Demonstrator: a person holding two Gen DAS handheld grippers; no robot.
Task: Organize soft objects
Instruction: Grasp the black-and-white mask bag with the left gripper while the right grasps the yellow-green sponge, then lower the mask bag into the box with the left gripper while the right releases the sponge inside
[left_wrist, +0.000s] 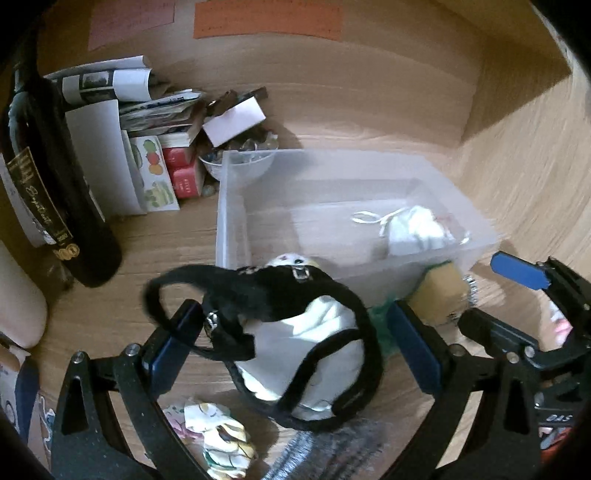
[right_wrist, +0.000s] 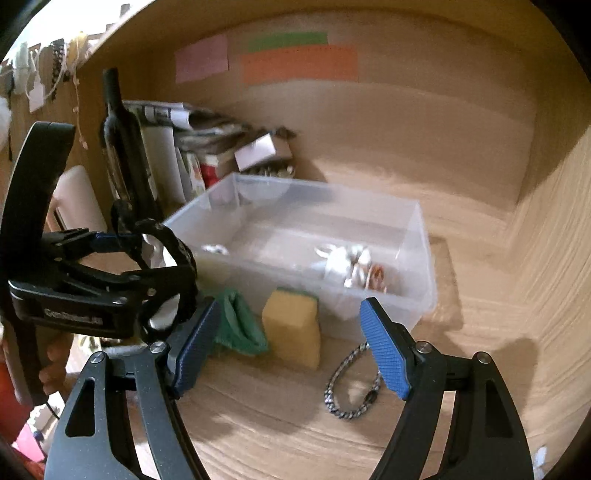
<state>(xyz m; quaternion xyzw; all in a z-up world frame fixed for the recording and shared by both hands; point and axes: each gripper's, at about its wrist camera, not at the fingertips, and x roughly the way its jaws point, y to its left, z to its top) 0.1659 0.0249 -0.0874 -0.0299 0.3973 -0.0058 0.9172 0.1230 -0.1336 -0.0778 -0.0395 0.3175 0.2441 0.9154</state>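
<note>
A black and white soft toy (left_wrist: 295, 332) with black straps lies between the fingers of my left gripper (left_wrist: 291, 339), in front of the clear plastic bin (left_wrist: 229, 206). The jaws stand wide and do not press it. A white cloth pouch (left_wrist: 413, 229) lies inside the bin (right_wrist: 421, 258). A yellow sponge (right_wrist: 291, 328) and a green cloth (right_wrist: 236, 325) stand against the bin's front wall. My right gripper (right_wrist: 291, 347) is open and empty just before the sponge. A patterned cloth (left_wrist: 218, 439) lies near the left gripper.
A dark wine bottle (left_wrist: 55, 184), books and papers (left_wrist: 147, 122) and a small glass bowl (left_wrist: 236, 166) stand at the back left. A braided cord bracelet (right_wrist: 351, 387) lies on the wooden shelf. The shelf's side wall (right_wrist: 554, 258) rises on the right.
</note>
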